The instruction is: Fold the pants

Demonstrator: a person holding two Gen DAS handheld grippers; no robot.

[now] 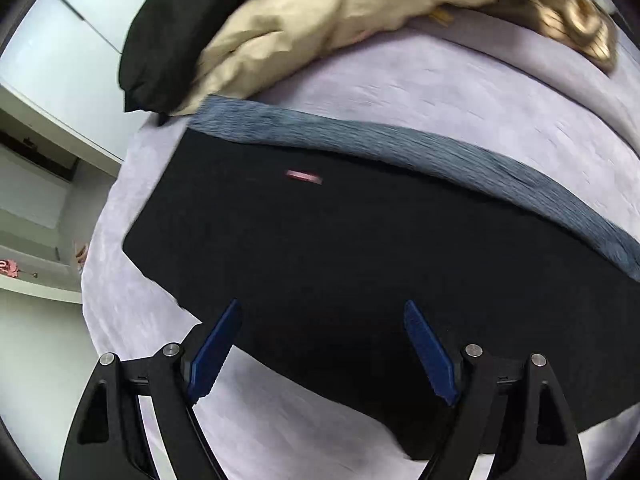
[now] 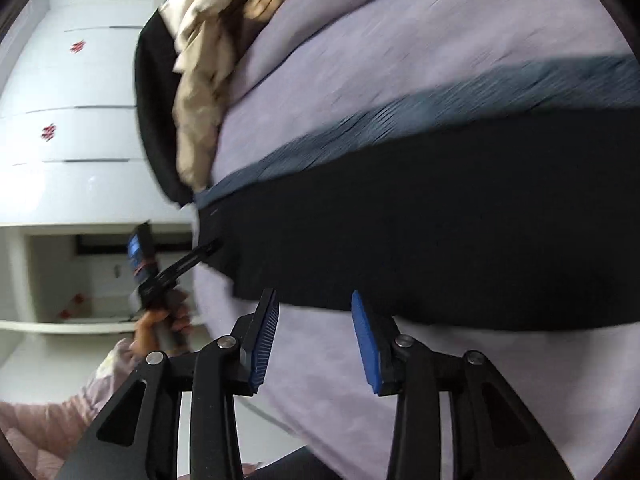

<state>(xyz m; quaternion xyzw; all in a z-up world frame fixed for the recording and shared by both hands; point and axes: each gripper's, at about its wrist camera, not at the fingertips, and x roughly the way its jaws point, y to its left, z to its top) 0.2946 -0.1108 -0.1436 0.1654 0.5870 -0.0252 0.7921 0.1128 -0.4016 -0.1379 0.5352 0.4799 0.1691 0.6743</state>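
Black pants lie flat on a lilac bedsheet, with a small pink label near their top. A blue-grey garment lies along their far edge. My left gripper is open and empty, hovering just above the pants' near edge. In the right wrist view the black pants stretch across the bed, with the blue-grey garment beyond. My right gripper is open and empty above the pants' near edge. The left gripper's body, held in a hand, shows at the pants' left end.
A pile of beige clothes and a black garment lie at the far end of the bed, also seen in the right wrist view. White cabinets stand beyond the bed edge. A pink-sleeved arm is at lower left.
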